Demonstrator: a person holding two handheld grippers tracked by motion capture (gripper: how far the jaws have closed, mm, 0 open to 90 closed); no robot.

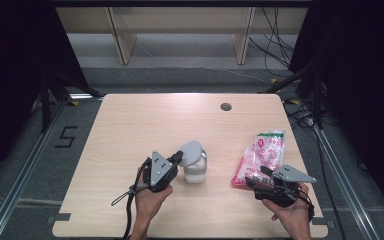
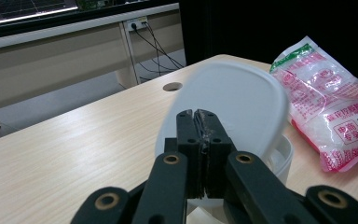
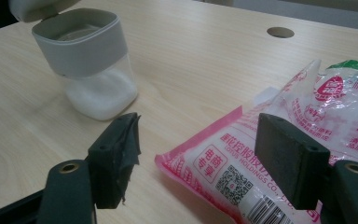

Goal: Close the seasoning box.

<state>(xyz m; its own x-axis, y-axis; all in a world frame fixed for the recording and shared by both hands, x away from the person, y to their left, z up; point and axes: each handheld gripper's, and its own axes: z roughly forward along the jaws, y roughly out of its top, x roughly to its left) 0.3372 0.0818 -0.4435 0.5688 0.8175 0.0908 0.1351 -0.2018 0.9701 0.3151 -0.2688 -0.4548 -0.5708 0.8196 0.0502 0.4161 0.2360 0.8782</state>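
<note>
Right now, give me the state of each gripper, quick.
Left gripper: fingers shut, at the raised lid of the white container; a grip cannot be told.
Right gripper: open over the pink bag, holding nothing.

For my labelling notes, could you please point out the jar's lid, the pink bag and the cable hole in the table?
lid (image 2: pixel 233 100), left gripper view, its flat top.
pink bag (image 3: pixel 223 161), right gripper view, printed front.
cable hole (image 1: pixel 225 106), high view, its centre.
</note>
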